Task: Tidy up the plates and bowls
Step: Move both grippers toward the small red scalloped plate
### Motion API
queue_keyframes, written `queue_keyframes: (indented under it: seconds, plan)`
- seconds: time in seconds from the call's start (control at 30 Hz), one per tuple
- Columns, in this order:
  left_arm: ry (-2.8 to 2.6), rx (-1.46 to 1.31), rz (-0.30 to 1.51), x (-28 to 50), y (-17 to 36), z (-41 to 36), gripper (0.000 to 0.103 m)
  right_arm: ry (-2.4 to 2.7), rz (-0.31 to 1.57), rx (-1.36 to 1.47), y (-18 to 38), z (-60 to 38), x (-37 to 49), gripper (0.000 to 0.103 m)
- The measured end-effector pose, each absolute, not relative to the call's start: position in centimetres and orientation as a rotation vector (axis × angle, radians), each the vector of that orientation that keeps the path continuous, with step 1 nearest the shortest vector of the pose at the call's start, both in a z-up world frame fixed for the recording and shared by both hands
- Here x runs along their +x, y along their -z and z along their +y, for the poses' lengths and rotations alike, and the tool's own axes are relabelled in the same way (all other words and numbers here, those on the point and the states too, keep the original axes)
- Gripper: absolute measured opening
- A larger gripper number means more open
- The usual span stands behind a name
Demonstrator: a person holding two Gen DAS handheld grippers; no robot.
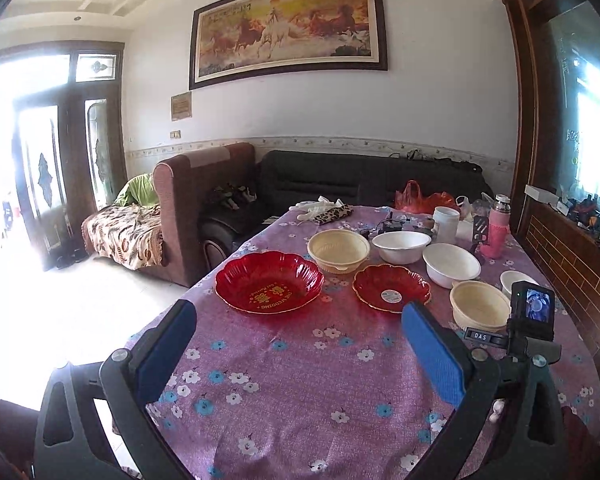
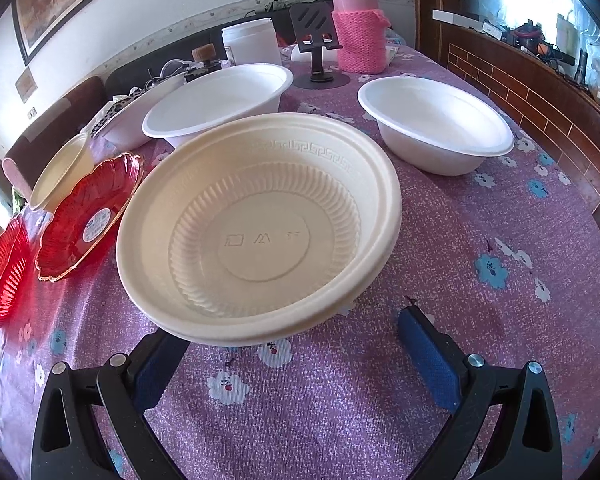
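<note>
Both grippers [image 1: 300, 354] [image 2: 296, 354] gape, empty, before two cream bowls [image 2: 260, 224], three white bowls [image 2: 436, 124], two red plates [image 1: 270, 286].

flask in pink knitted sleeve [image 2: 358, 28] | white jar [image 2: 251, 42] beside black phone stand [image 2: 315, 40] | horse painting [image 1: 288, 30] hung above dark sofa [image 1: 364, 178]

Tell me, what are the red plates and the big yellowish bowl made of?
The red plates look like shiny see-through plastic: light glows through their ribbed, gold-edged rims. The yellowish bowl seems thin matte plastic, with moulded ridges and stamped marks in its base.
</note>
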State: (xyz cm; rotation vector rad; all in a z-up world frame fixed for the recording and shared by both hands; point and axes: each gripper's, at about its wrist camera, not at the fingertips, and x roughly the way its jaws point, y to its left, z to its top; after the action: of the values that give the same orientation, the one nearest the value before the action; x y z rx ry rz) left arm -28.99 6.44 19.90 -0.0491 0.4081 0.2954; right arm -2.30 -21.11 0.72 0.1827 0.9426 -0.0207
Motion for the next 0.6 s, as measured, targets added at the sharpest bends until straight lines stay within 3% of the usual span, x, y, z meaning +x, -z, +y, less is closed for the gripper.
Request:
queue_keyframes:
  seconds: [0.37,0.6]
  plan:
    - [-0.085,-0.13,0.496,-21.6,-17.6,7.1,0.103,-0.007,0.966,0.143,-0.7,-20.5,-2.3,0.102]
    - [-0.012,-0.164,0.495,-16.5,-17.0,10.0,0.103,-0.214,0.886,0.298,-2.8,-22.1,-7.0,0.102]
